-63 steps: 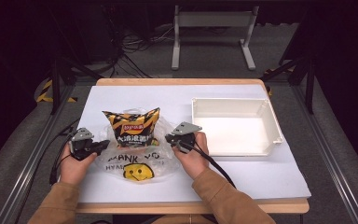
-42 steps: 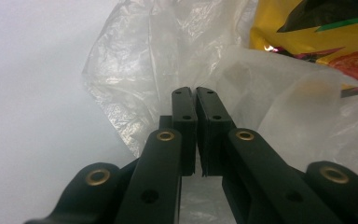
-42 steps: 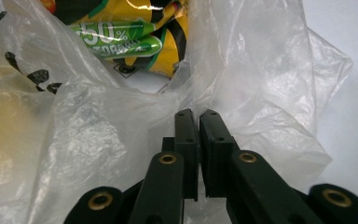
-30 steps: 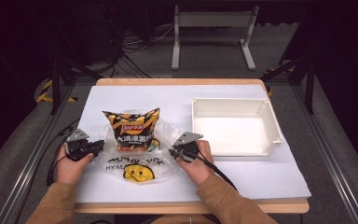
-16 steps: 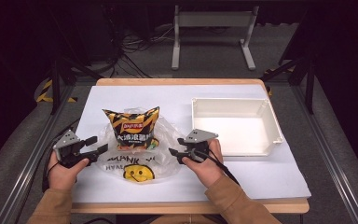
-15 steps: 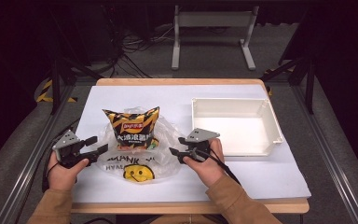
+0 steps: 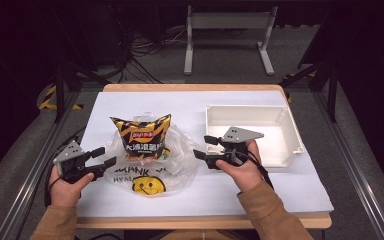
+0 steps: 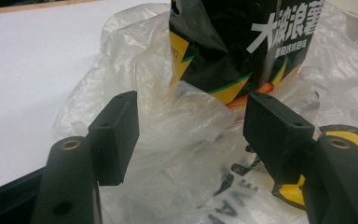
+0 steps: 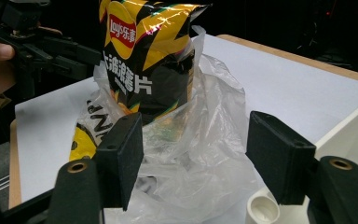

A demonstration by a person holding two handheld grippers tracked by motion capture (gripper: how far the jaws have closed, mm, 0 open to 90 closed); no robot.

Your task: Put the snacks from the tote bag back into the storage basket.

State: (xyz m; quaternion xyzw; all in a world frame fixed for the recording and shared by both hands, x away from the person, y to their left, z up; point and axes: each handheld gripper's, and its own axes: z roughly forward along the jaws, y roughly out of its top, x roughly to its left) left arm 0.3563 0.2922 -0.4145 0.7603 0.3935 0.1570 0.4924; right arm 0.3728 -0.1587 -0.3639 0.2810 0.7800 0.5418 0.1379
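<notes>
- My left tool (image 7: 102,159) and right tool (image 7: 204,147) both have jaws spread and have just been opening; they pinch nothing.
- The upright yellow-and-black foil chip bag (image 7: 142,137) stands between them on the crumpled clear plastic bag (image 7: 180,160) on the bench (image 7: 260,192), straight ahead of each tool; the left looks slightly nearer.
- I read "Lay's" plus Chinese characters; the plastic shows a yellow smiley (image 7: 148,184) and partly "THANK".
</notes>
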